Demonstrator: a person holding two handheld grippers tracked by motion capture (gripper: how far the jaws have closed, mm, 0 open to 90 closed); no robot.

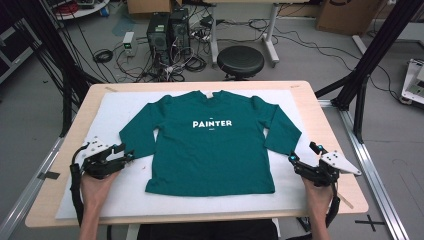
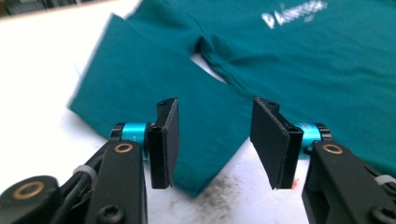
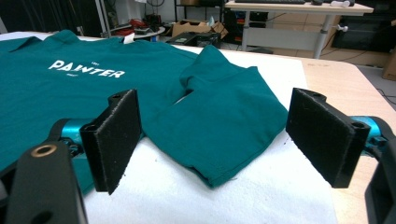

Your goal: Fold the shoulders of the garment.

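A dark green long-sleeved shirt (image 1: 215,140) printed "PAINTER" lies flat, front up, on a white mat (image 1: 120,195). My left gripper (image 1: 127,152) hovers just off the cuff of the shirt's left sleeve (image 1: 137,135). In the left gripper view its jaws (image 2: 215,140) stand partly apart, with the sleeve cuff (image 2: 140,79) lying on the mat beyond and below them, untouched. My right gripper (image 1: 303,152) sits near the right sleeve (image 1: 282,132). It is wide open (image 3: 219,135), the folded-looking sleeve end (image 3: 224,126) lying ahead between its pads without contact.
The mat covers most of a wooden table (image 1: 320,115). Behind the table's far edge are a black stool (image 1: 240,60), computer towers (image 1: 167,30) and tangled cables on the floor. Black frame posts (image 1: 365,65) stand at the right.
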